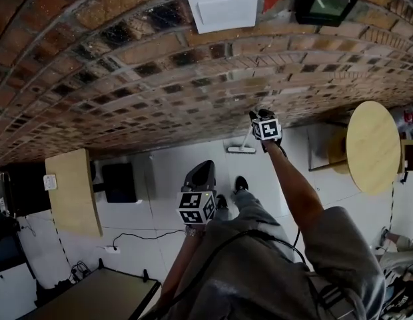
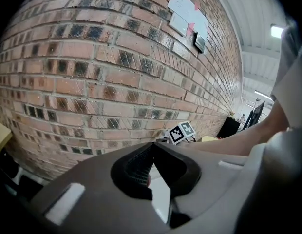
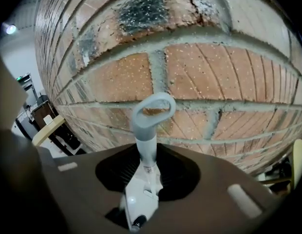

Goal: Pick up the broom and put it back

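Observation:
The broom stands upright against the brick wall (image 1: 160, 79). Its white head (image 1: 241, 149) rests on the white floor at the wall's foot, and its thin handle rises to my right gripper (image 1: 258, 115). In the right gripper view the grey handle with its hanging loop (image 3: 152, 112) sticks out between the jaws, close to the bricks; that gripper (image 3: 147, 172) is shut on the handle. My left gripper (image 1: 205, 172) hangs lower and nearer to me, apart from the broom. Its jaws meet at the tips (image 2: 152, 145) with nothing held.
A round wooden table (image 1: 373, 147) stands to the right and a wooden tabletop (image 1: 73, 191) to the left, with a black box (image 1: 118, 182) beside it. A dark table (image 1: 93, 299) is at the lower left. A cable and a power strip (image 1: 113, 249) lie on the floor.

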